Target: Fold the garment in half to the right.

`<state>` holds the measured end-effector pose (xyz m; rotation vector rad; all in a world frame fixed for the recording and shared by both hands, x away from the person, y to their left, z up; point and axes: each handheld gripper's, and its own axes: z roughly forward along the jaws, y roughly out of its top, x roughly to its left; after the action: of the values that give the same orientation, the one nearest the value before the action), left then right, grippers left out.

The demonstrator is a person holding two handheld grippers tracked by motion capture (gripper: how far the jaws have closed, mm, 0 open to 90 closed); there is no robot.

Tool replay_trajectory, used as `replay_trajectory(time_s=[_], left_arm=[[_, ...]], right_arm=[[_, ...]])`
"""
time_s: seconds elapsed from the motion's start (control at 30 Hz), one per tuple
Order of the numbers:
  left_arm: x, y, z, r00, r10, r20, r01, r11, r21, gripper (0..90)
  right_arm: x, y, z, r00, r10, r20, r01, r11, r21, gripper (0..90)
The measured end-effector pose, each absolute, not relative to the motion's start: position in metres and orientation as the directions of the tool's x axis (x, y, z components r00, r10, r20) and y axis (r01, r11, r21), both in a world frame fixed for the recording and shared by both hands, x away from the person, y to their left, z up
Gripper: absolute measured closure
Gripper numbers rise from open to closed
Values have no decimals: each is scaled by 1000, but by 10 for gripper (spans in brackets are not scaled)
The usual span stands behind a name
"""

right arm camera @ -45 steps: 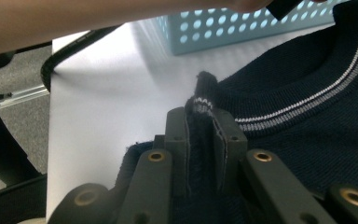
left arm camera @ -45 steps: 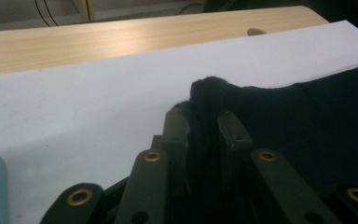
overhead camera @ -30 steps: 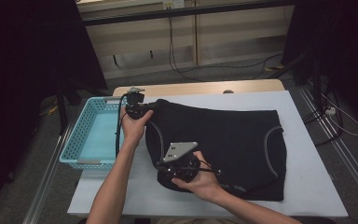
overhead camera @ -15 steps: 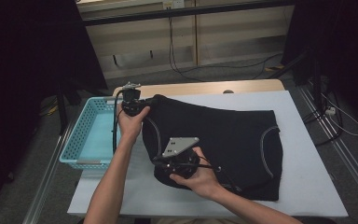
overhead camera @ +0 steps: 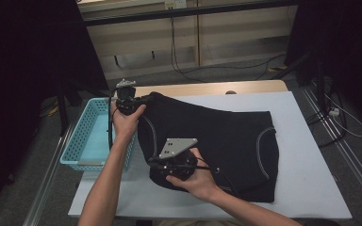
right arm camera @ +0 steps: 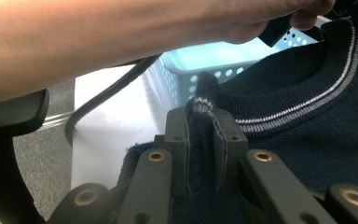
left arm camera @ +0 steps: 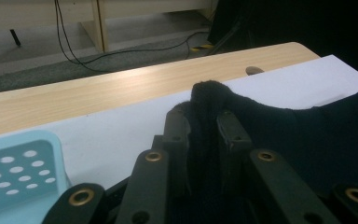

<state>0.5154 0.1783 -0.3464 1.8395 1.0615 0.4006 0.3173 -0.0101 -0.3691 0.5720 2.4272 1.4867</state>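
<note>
- A light blue perforated basket (overhead camera: pixel 87 141) sits at the counter's left edge, just off the white top.
- The counter (overhead camera: pixel 306 169) has a white surface with a strip of pale wood (overhead camera: pixel 245 87) along its far edge.
- Black cables (overhead camera: pixel 193 70) trail over the grey floor beyond the far edge.
- Pale wooden cabinets (overhead camera: pixel 202 33) stand behind them.

A white table top (overhead camera: pixel 306 160) is seen, edged at its far side by a strip of pale wood (overhead camera: pixel 207 88). A black garment (overhead camera: pixel 217 136) with thin grey trim is spread over most of it. A light blue perforated basket (overhead camera: pixel 87 141) is set at the table's left edge.
</note>
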Motion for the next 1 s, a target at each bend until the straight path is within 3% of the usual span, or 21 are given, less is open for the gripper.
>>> replay_trajectory(time_s=[1.0], left_arm=[[510, 209, -314, 534, 834, -136, 462, -154, 874, 769]], right_arm=[[319, 11, -335, -911, 411, -22, 139, 357, 924, 785]])
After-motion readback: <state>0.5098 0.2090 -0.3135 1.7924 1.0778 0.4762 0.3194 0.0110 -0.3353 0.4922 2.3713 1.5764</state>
